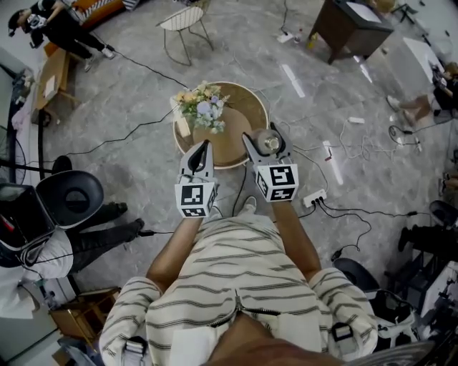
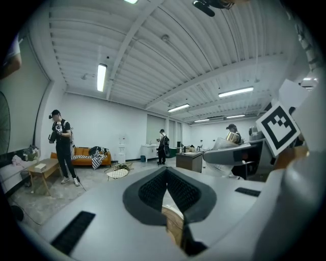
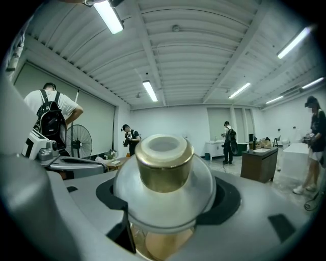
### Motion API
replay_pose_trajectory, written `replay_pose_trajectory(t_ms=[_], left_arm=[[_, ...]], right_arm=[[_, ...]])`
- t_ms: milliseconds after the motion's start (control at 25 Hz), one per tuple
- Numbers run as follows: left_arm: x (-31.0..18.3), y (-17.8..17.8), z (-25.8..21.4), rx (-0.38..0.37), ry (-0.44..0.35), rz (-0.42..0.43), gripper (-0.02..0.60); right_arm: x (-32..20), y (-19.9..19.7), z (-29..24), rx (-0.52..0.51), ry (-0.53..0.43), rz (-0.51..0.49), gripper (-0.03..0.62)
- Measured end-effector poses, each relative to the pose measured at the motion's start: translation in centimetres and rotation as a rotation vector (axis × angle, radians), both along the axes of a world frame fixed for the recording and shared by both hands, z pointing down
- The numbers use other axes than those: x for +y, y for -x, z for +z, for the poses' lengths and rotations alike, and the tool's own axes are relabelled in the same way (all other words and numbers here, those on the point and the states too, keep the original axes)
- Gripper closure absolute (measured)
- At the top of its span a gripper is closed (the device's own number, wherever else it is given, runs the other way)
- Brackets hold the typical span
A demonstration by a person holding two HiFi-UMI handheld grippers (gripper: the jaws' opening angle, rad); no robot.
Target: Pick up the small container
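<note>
Right gripper [image 1: 263,139] grips the small container [image 3: 163,173] over the round table's [image 1: 254,104] right edge, apparently lifted clear; left gripper [image 1: 205,146] clenched empty, so pick looks essentially complete.

Small container's [image 3: 162,173] underside — behind the right gripper's [image 1: 264,137] grey body and dark pads

Bright, even light from ceiling tubes [image 3: 109,15]; fisheye-bent edges, foreground perhaps soft.

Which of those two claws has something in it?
The right gripper: a gold-capped small container sits clamped between its jaws. The left gripper is shut, empty.
</note>
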State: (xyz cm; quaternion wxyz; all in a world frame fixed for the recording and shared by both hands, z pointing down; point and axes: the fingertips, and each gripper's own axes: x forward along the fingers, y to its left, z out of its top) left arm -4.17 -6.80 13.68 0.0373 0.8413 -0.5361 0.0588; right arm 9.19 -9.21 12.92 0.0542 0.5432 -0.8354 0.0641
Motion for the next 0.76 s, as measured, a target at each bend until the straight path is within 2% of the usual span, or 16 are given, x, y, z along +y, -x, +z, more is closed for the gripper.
replay_pose_trajectory(t_ms=[760], left_arm=[[-1.7, -1.4, -2.5, 0.009, -0.067, 0.017, 0.581]], right_arm=[[-0.8, -0.5, -2.2, 0.012, -0.053, 0.002, 0.266]])
